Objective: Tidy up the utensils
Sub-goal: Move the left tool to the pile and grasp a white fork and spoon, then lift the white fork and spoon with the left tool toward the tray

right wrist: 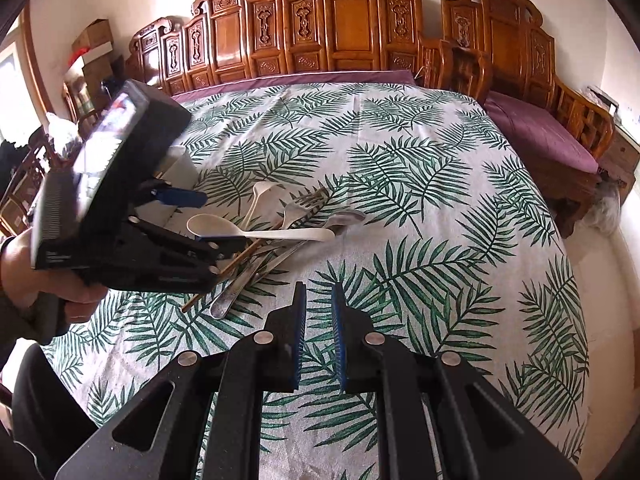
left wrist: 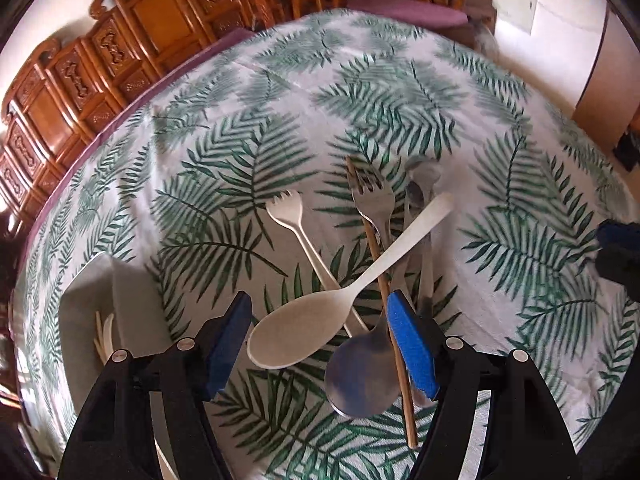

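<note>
Left gripper (left wrist: pixel 320 344) jaws spread wide, nothing pinched, poised over the utensil pile on the leaf-print cloth (left wrist: pixel 500 160). Landmark: the big cream spoon (left wrist: pixel 304 332).

- Cream spoon lies on top of the pile, bowl between the left gripper's blue pads (left wrist: pixel 412 352), handle running away to the far right.
- Steel spoon (left wrist: pixel 360 376) just beside the cream bowl, nearer the camera, partly under the right pad.
- Wooden chopstick (left wrist: pixel 380 276) crosses under the cream handle.
- Cream fork (left wrist: pixel 296 224) beyond the bowl, its handle running under it.
- Steel fork (left wrist: pixel 372 196) and other steel pieces beyond the cream handle; count unclear.
- White tray (left wrist: pixel 88 292) well left of the bowl, some cream pieces already in it.

Right gripper (right wrist: pixel 319 336) idle, well away from the pile, pads nearly together with a narrow gap, holding nothing.

Risks, as I judge them: closing here could catch the steel spoon or chopstick along with the cream bowl. Lifting the cream spoon may drag the crossed pieces and scatter them. The smooth curved bowl may slip from the pads.
</note>
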{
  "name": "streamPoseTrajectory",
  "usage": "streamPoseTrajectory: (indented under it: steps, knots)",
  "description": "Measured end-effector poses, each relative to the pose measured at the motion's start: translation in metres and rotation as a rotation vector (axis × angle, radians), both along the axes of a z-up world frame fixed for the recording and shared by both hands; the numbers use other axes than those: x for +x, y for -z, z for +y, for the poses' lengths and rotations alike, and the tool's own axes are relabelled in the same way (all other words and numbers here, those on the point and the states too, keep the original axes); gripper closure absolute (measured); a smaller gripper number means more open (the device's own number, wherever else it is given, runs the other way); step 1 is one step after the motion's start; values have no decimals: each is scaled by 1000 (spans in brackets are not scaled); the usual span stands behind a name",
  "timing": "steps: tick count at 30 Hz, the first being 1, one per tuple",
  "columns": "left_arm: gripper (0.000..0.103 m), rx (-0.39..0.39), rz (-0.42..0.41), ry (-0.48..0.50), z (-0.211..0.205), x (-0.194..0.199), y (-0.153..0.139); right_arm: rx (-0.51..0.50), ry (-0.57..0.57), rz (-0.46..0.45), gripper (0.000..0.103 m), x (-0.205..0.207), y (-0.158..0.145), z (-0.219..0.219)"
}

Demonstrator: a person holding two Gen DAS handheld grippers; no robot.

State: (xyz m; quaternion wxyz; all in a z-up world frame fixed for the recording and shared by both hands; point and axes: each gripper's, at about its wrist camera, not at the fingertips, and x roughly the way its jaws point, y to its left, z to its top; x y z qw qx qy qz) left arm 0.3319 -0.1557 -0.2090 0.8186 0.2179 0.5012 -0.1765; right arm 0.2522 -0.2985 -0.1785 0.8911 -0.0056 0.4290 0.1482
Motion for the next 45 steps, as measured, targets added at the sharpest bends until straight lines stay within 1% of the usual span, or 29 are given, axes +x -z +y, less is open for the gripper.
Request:
streamPoseTrajectory:
  steps: [4,5,7,8,9,12,16,18,19,21,22,24,26,33,36,40,45]
  knots:
    - [37,-17,15,-9,-2,10,0,-6,-12,-7,89,0,1,2]
    - [40,-21,19,-6,-3,11,1,-2,-11,-4,89,1,2,1]
    - [50,-44,36,-5,-4,17,0,-1,-8,-1,89,1,3,0]
    - [61,-45,43,-9,-4,19,0,-2,-6,1,89,1,4,0]
    - [65,-45,48,-12,-3,21,0,-2,-5,3,89,1,5,0]
    - [66,-45,52,3,-4,24,1,-5,-4,9,89,2,7,0]
    - [67,10,54,9,-7,27,13,-9,-6,16,89,3,11,2]
    - [69,5,41,14,-7,27,13,-10,-4,17,89,2,12,2]
    - [72,-5,43,12,-7,29,13,-9,-3,17,89,3,12,2]
    - [87,-17,50,4,-7,30,12,-5,1,17,89,3,12,1]
    - [88,-22,47,5,-7,30,11,-4,3,17,89,4,12,1]
    - [94,-40,40,10,-7,29,8,-4,5,18,89,4,13,0]
    - [94,-48,24,3,-5,27,5,-7,6,20,89,4,14,-1]
    - [94,-148,-7,-53,17,13,-15,-26,-8,25,89,3,18,7]
    - [94,-163,-5,-52,22,4,-20,-36,-17,22,89,2,19,12]
    - [94,-136,8,-50,25,2,-15,-43,-22,23,89,1,20,15]
    - [94,-122,47,-92,32,9,-3,-45,-17,23,89,1,21,12]
